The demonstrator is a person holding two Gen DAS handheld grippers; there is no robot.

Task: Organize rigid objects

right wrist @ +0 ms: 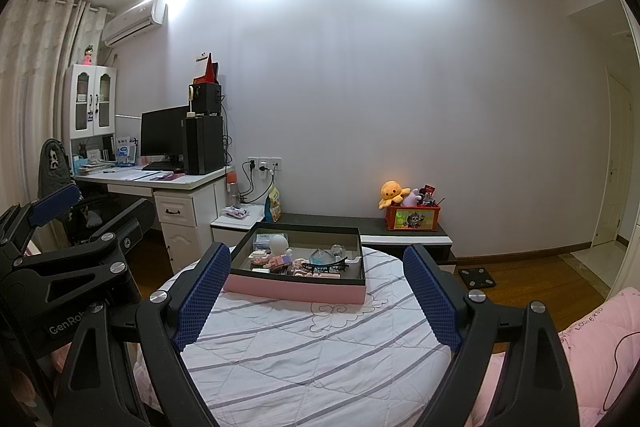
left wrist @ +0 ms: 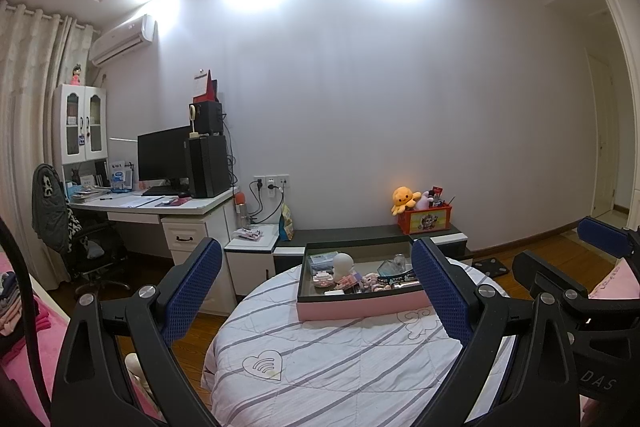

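Note:
A pink-sided shallow box [left wrist: 360, 305] [right wrist: 296, 289] sits at the far side of a round table under a striped white quilt [left wrist: 340, 359] [right wrist: 320, 351]. It holds a white figurine [left wrist: 343, 264] [right wrist: 279, 244], a black hair clip [right wrist: 325, 265], a clear glass piece [left wrist: 386, 269] and other small items. My left gripper [left wrist: 316, 291] is open and empty, held above the table short of the box. My right gripper [right wrist: 316, 295] is open and empty, its fingers flanking the box in view. Each gripper shows at the edge of the other's view.
A low dark cabinet [left wrist: 352, 233] stands behind the table with a red toy crate [left wrist: 428, 219] and orange plush [left wrist: 404, 199]. A desk with monitor and computer [left wrist: 168, 163] and a chair [left wrist: 60, 223] are at the left. Pink bedding [right wrist: 600, 339] lies at the right.

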